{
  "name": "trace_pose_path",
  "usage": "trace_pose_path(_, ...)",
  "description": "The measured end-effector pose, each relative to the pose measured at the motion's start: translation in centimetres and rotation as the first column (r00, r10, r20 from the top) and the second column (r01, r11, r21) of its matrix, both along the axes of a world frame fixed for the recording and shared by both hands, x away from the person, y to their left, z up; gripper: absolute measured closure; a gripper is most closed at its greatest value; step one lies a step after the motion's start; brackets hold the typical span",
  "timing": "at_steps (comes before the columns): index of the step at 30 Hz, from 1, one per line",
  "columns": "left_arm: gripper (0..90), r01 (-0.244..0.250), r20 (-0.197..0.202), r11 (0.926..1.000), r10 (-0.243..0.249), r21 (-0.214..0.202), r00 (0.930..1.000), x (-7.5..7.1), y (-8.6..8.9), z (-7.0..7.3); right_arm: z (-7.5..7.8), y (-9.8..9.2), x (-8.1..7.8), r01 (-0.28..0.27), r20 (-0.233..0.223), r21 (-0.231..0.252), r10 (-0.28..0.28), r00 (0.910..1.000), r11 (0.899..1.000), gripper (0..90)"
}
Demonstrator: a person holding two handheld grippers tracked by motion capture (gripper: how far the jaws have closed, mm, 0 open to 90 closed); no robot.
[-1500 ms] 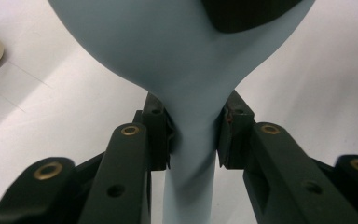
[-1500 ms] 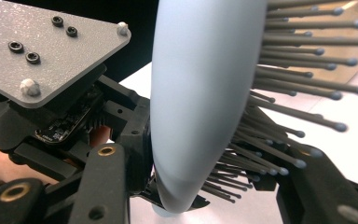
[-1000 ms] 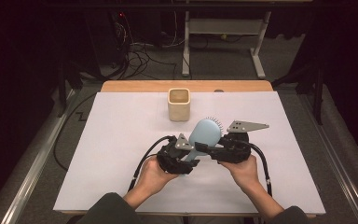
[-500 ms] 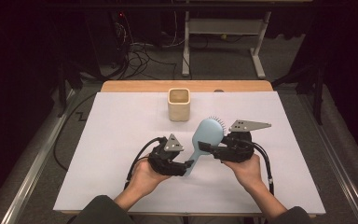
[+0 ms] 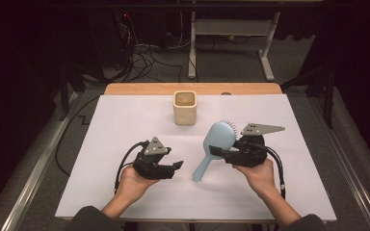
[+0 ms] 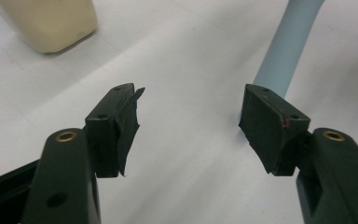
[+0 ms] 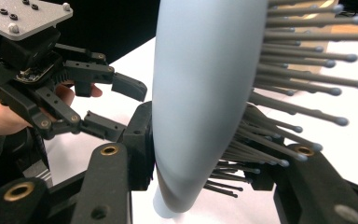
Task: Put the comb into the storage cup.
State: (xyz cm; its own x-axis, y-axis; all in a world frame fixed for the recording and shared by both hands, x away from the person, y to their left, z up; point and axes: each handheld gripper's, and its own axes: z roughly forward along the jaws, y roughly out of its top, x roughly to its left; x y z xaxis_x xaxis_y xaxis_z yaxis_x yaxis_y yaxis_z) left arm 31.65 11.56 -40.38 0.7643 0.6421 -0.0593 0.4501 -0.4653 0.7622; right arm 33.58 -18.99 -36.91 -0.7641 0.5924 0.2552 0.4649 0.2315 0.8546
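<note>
So the blue hairbrush [image 5: 215,147] is clamped at its head by the right gripper [image 5: 220,153], one jaw on the smooth back, the other in among the bristles. It's held tilted, handle slanting down toward the person, tip at or just above the white table [image 5: 125,125]. The left gripper [image 5: 176,166] is spread wide with nothing in it, just beside that handle. The beige cup [image 5: 184,108] is seen farther back, so the brush-holding side looks nearer

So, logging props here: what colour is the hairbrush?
Pale blue hairbrush with dark grey bristles, clearest in the right gripper view.
</note>
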Motion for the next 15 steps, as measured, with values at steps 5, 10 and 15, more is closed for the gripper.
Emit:
trace_pose_path(5, 36.5, -0.019, 0.009, 0.9997, 0.019, -0.014, 0.9998, -0.1, 1.1, 0.0, 0.0, -0.4, 0.0, 0.007, -0.001, -0.002, -0.007, 1.0, 1.0, 54.1)
trace_pose_path(10, 36.3, -0.074, 0.027, 0.9972, 0.074, -0.008, 0.9969, -0.2, 1.8, -0.3, 0.1, -0.6, 0.1, 0.012, -0.005, -0.002, -0.012, 0.9999, 1.0, 54.0)
trace_pose_path(15, 36.3, -0.107, 0.046, 0.9942, 0.107, -0.009, 0.9932, -0.5, 2.9, -0.5, 0.1, -0.9, 0.2, 0.016, -0.006, -0.004, -0.016, 0.9999, 1.0, 53.9)
